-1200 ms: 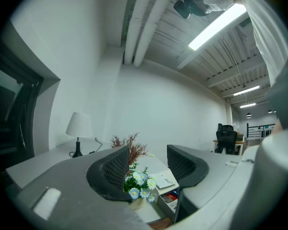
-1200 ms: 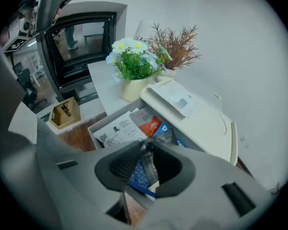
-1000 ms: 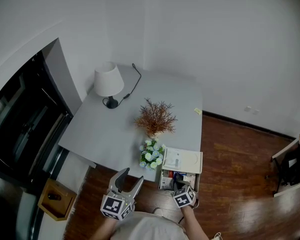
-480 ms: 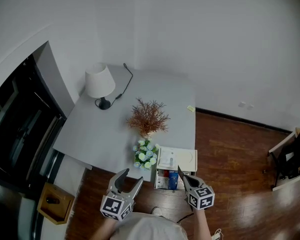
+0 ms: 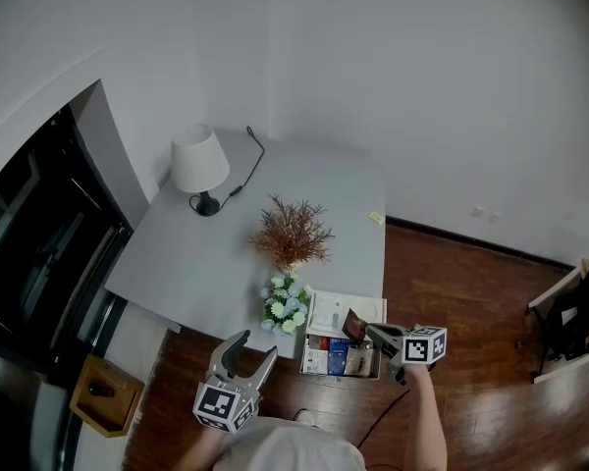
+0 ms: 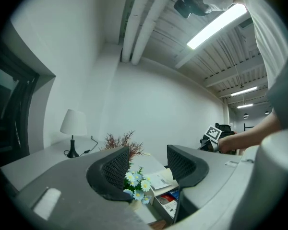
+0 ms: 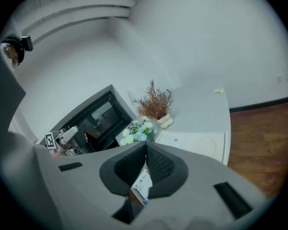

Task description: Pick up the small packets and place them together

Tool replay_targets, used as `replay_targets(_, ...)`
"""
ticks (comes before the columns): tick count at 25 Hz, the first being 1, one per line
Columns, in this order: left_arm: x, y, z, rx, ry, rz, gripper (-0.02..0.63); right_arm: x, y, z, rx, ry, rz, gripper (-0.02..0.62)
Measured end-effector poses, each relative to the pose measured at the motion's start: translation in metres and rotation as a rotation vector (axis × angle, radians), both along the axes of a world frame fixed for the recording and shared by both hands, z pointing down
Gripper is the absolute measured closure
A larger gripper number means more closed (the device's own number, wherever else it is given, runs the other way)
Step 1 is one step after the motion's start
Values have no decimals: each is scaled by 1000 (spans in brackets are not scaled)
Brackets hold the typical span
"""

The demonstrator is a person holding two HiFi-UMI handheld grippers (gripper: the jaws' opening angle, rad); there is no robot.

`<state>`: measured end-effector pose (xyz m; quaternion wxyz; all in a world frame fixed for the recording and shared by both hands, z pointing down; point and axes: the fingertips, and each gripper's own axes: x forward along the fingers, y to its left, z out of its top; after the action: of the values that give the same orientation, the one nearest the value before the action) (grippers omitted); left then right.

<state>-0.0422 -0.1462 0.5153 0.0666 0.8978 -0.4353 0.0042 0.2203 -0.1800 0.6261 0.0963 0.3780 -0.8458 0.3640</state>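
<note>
A small open box (image 5: pixel 317 346) stands at the near edge of the grey table (image 5: pixel 196 253), with several red, blue and white packets (image 5: pixel 336 358) upright in it. My right gripper (image 5: pixel 375 333) hovers just above the box's right end, shut on a small dark red packet (image 5: pixel 353 324). In the right gripper view the jaws (image 7: pixel 145 153) are pressed together on the thin packet (image 7: pixel 142 186), whose white and blue edge shows below them. My left gripper (image 5: pixel 244 355) hangs in front of the table, off its edge, open and with nothing in it (image 6: pixel 148 156).
A white lid (image 5: pixel 356 308) lies just behind the box. A posy of pale flowers (image 5: pixel 284 302) and a dried brown plant (image 5: pixel 292 232) stand to the left of it, and a white lamp (image 5: pixel 198 161) with its cable stands at the far corner. Wooden floor (image 5: pixel 471 292) lies to the right.
My right gripper has come up out of the box and moved right, carrying the dark red packet. The left gripper has hardly moved.
</note>
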Motion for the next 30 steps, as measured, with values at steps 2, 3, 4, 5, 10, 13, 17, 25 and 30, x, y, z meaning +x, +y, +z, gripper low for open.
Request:
replay_targets(2, -1, -2, 0, 0, -5, -10, 354, 8, -11, 17, -44, 58, -20, 595)
replay_targets(3, -2, -2, 0, 1, -8, -14, 354, 11, -15, 26, -65, 94, -27, 595)
replay_targets(4, -3, -3, 0, 1, -11, -18, 354, 15, -19, 33, -86, 122, -33, 595)
replay_targets(5, -4, -3, 0, 0, -13, -24, 354, 18, -23, 40, -105, 147, -36, 595)
replay_targets(10, -3, -6, 1, -3, -22, -39, 354, 54, -43, 76, -134, 482, -12, 595)
replay_targets(13, -2, -7, 1, -1, -30, -42, 354, 75, -51, 91, -112, 708, 1, 594)
replay_targets(17, -3, -8, 1, 1, -32, -54, 354, 82, -56, 103, -87, 865, -9, 561)
replay_targets(25, -4, -9, 2, 0, -35, -66, 354, 88, -65, 104, -37, 901, 96, 547)
replay_targets(30, 3, -8, 1, -2, -34, -43, 354, 98, -71, 100, 7, 876, 171, 278)
